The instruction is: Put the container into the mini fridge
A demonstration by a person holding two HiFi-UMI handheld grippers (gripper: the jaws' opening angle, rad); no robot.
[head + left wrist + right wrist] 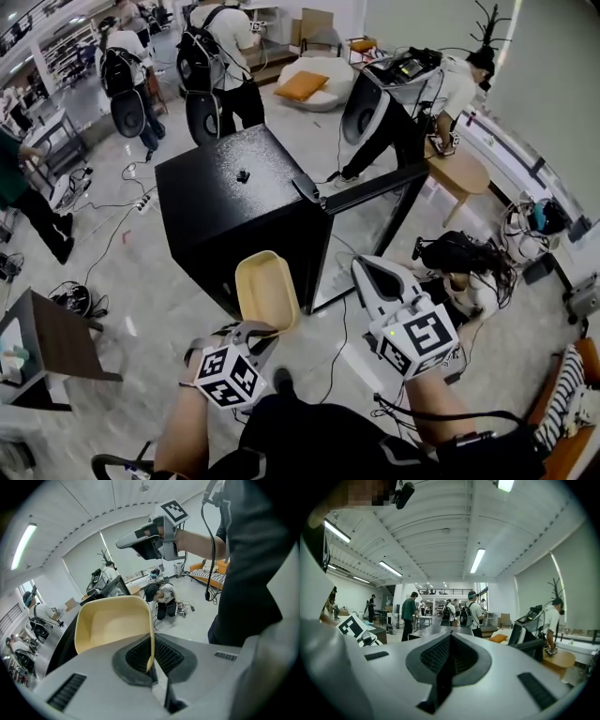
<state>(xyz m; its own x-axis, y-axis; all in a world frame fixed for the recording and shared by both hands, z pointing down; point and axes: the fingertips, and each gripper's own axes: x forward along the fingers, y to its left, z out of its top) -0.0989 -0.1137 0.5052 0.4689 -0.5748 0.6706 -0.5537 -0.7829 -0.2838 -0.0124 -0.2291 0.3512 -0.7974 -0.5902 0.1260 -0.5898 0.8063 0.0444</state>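
Note:
A cream-yellow plastic container (267, 291) hangs in front of the black mini fridge (234, 202), whose door (370, 192) stands open to the right. My left gripper (258, 330) is shut on the container's near rim; in the left gripper view the container (110, 625) rises from the closed jaws (151, 662). My right gripper (362, 268) hovers to the right of the container, near the open door, shut with nothing in it (448, 645). The fridge's inside is hidden behind the container.
Several people with backpack rigs stand beyond the fridge (220, 56). A dark side table (56, 342) is at the left and a round wooden table (459, 173) at the right. Cables trail over the floor (122, 211). A black bag (459, 253) lies right of the door.

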